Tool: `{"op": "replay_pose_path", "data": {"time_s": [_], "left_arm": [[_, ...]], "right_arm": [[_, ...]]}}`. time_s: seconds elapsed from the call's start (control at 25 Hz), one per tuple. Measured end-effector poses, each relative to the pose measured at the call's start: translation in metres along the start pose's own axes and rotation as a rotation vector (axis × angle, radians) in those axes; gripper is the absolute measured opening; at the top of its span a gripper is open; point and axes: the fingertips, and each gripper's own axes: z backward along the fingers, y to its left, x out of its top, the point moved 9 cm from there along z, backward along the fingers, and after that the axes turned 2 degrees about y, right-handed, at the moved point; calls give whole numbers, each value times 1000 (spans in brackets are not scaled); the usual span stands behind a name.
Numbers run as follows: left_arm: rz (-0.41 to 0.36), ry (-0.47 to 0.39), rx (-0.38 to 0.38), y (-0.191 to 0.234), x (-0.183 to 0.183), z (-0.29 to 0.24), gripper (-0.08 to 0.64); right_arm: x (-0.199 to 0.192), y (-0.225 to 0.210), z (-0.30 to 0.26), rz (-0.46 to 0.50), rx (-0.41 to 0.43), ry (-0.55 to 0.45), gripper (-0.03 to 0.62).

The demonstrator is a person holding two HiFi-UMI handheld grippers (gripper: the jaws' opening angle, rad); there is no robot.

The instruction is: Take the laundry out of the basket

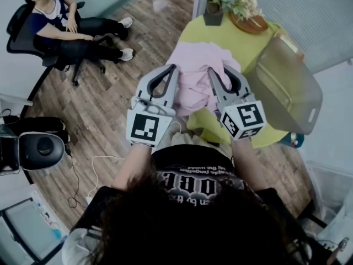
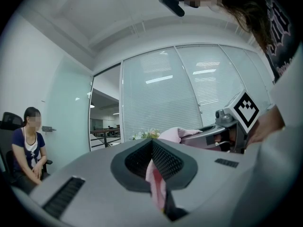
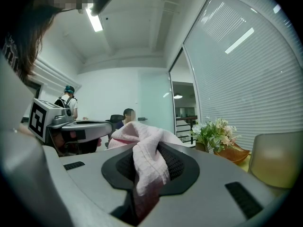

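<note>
Pink cloth [image 1: 194,73] is stretched above the table [image 1: 242,46], pinched by the left gripper [image 1: 165,79] at its 9 o'clock edge and the right gripper [image 1: 223,81] at 3, clear of the basket [image 1: 287,87] further toward 3; lifting-out looks done, and setting it down seems next.

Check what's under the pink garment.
The pink garment, clamped in the left gripper and right gripper, hangs over the yellow-green table, which is visible around it. The tabletop directly beneath is covered.
</note>
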Motion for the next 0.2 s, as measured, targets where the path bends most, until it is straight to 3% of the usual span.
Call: {"op": "replay_pose_path", "data": {"time_s": [0.2], "left_arm": [[-7,-2,-1,0,-1,0,0]], "right_arm": [[-1,-1,0,1,-4,3,94]]}}
